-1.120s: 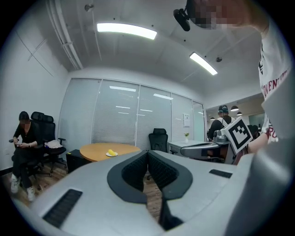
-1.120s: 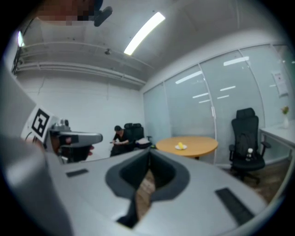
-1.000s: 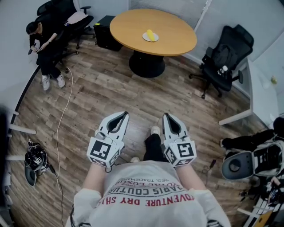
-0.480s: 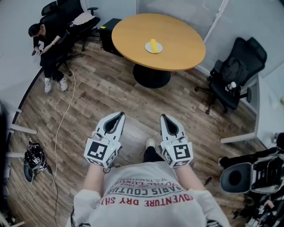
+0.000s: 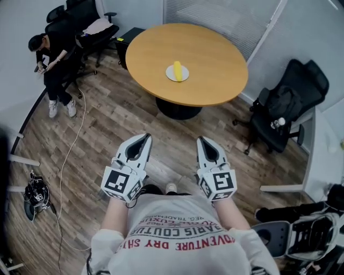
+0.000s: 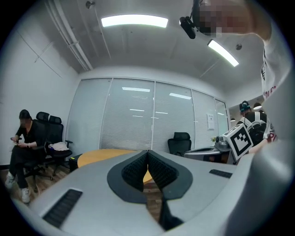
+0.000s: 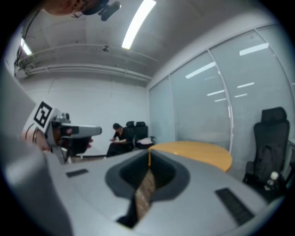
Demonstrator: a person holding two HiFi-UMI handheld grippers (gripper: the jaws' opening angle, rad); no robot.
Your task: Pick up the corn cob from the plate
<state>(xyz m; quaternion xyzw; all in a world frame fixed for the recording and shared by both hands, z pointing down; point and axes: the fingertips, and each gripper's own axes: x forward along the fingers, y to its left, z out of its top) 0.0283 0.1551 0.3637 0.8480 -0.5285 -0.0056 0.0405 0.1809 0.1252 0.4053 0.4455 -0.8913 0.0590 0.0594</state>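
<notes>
an office room with a wood-plank floor (image 5: 113, 118) is seen from above, closed in by pale walls and a glass wall with blinds (image 5: 226, 16). a round wooden table (image 5: 215, 59) on a dark pedestal foot is set at the far middle of the room. a small white plate (image 5: 170, 77) is laid on the tabletop, slightly left of its middle and somewhat nearer the near edge than the far one. the yellow corn cob (image 5: 178, 70) is laid on that plate, its length running from the near edge toward the far edge.

the left gripper (image 5: 146, 137) and the right gripper (image 5: 202, 139) are held side by side over the floor, in front of a white printed shirt (image 5: 180, 236). both are pointed toward the table and are kept well apart from it. the jaws of the left gripper are seen pressed together, the ribbed pads meeting at the tips, with nothing held between them. the jaws of the right gripper are likewise fully together and empty.

a person (image 5: 51, 56) in dark clothes is seated by the left wall. a black office chair (image 5: 285, 102) is placed to the right of the table, and a pale cable (image 5: 70, 156) is trailed across the floor at the left.
</notes>
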